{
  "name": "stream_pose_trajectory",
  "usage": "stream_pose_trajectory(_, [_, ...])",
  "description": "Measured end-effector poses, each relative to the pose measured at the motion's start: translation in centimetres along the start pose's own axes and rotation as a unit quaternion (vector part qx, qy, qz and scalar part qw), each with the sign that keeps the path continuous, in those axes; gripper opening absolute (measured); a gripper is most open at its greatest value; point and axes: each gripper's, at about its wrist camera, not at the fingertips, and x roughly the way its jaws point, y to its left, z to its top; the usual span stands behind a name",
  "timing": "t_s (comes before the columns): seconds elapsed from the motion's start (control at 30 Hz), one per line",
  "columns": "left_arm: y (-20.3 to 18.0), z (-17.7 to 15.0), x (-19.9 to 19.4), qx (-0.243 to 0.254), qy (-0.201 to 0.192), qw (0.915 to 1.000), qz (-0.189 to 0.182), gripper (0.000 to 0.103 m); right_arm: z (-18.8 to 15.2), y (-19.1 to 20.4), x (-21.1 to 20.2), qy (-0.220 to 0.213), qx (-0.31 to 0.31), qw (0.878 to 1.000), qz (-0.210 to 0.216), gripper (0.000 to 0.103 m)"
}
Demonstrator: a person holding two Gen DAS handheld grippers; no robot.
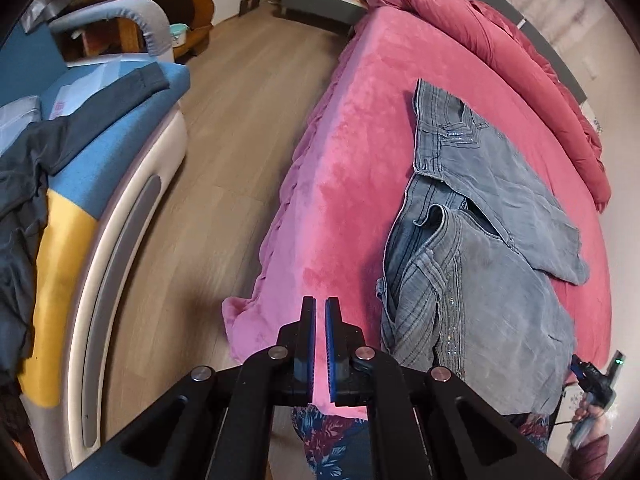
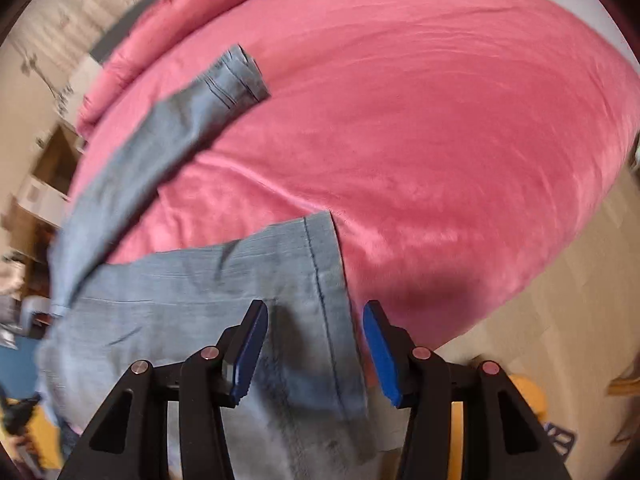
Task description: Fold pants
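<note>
Light blue denim pants [image 1: 480,264] lie rumpled on a pink bed cover [image 1: 360,140], waistband toward the far end. My left gripper [image 1: 320,308] hangs above the bed's near corner, left of the pants, shut with nothing between its pads. In the right wrist view one pant leg [image 2: 168,140] stretches away to the upper left. The other leg's hem [image 2: 320,264] lies under my right gripper [image 2: 316,308]. That gripper is open, its blue pads [image 2: 250,352] spread over the hem and not pressing on the cloth.
A bunched red duvet [image 1: 500,40] lies along the bed's far side. Left of the bed runs wooden floor [image 1: 224,140], then a blue and yellow seat [image 1: 100,152] with dark clothes on it. A person's floral clothing [image 1: 332,444] shows below the left gripper.
</note>
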Motion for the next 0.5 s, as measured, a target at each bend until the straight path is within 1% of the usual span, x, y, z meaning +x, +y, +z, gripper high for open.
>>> stream_pose_trajectory(0.03, [-0.3, -0.2, -0.1, 0.002, -0.003, 1.0, -0.001, 0.005, 0.1, 0.5, 0.6, 0.002, -0.01, 1.0, -0.002, 0.032])
stream_pose_trajectory(0.07, [-0.6, -0.4, -0.3, 0.006, -0.008, 1.0, 0.001, 0.005, 0.1, 0.2, 0.8, 0.006, -0.014, 1.0, -0.008, 0.023])
stream_pose_trajectory(0.1, [-0.9, -0.6, -0.4, 0.009, -0.011, 0.9999, 0.003, 0.005, 0.1, 0.3, 1.2, 0.01, -0.021, 0.999, -0.024, 0.019])
stream_pose_trajectory(0.13, [-1.4, -0.9, -0.6, 0.015, -0.016, 0.9998, 0.001, 0.005, 0.0, 0.5, 1.3, 0.009, -0.03, 0.999, -0.032, 0.013])
stream_pose_trajectory(0.17, [-1.7, -1.0, -0.7, 0.019, -0.018, 0.9997, 0.0, 0.005, 0.0, 0.6, 1.4, 0.007, -0.039, 0.999, -0.036, 0.009])
stream_pose_trajectory(0.23, [-2.7, -1.4, -1.1, 0.031, -0.023, 0.9992, -0.001, 0.006, 0.0, 0.7, 0.9, 0.002, -0.048, 0.998, -0.038, 0.006])
stream_pose_trajectory(0.33, [-3.8, -1.9, -1.7, 0.039, -0.034, 0.9985, -0.018, 0.006, 0.2, 1.2, -1.8, -0.029, -0.067, 0.996, -0.043, 0.006])
stream_pose_trajectory(0.37, [-4.5, -2.0, -2.1, 0.048, -0.044, 0.9976, -0.024, 0.006, 0.3, 1.5, -2.9, -0.041, -0.075, 0.995, -0.046, 0.006])
stream_pose_trajectory(0.43, [-6.0, -2.1, -2.7, 0.069, -0.059, 0.9954, -0.031, 0.006, 1.2, 1.9, -5.2, -0.068, -0.075, 0.994, -0.035, 0.006])
stream_pose_trajectory(0.47, [-7.1, -2.2, -3.0, 0.088, -0.07, 0.993, -0.036, 0.007, 1.7, 2.1, -5.7, -0.071, -0.077, 0.994, -0.033, 0.006])
stream_pose_trajectory(0.5, [-7.9, -2.2, -3.1, 0.101, -0.077, 0.9911, -0.039, 0.009, 2.5, 2.4, -6.2, -0.076, -0.08, 0.993, -0.039, 0.006])
